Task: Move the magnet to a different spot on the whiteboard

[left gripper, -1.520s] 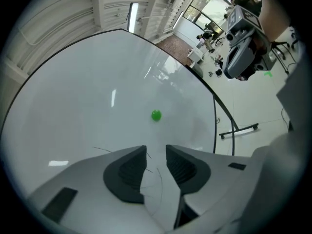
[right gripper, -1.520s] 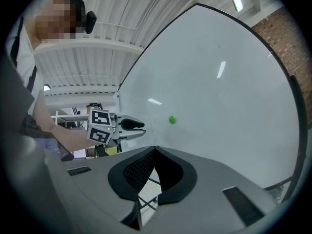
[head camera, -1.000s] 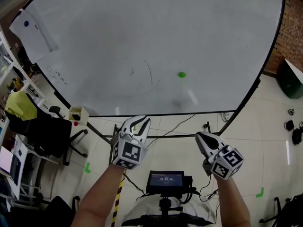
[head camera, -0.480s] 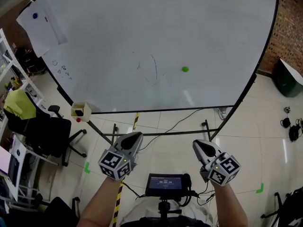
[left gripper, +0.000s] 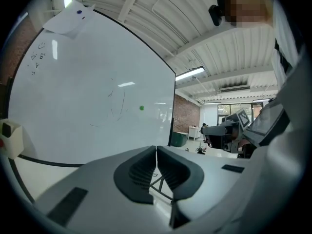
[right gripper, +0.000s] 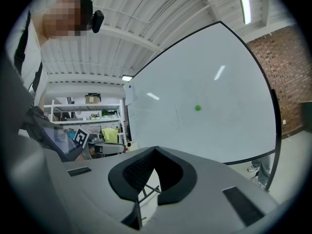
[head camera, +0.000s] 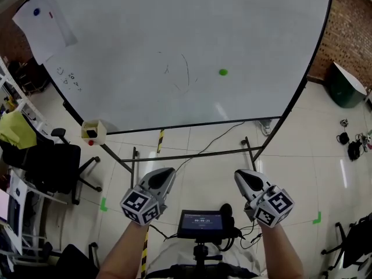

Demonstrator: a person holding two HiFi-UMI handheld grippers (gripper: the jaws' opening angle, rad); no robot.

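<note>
The magnet (head camera: 223, 72) sits on the whiteboard (head camera: 116, 34), right of its middle and nearer the bottom edge than the top, just right of the pen scribbles (head camera: 185, 74). It is a round dot with no long axis. It lies ahead of and above both my claws, well apart from them. My right claw (head camera: 243, 179) is nearer, almost in line beneath it. My left claw (head camera: 164, 178) sits further left. Both claws are closed and empty. The left claw's jaws have just been closing on nothing.

A second ago both claws were up near the board's bottom edge. Now they hang lower and further back, and the left one has rolled.
</note>
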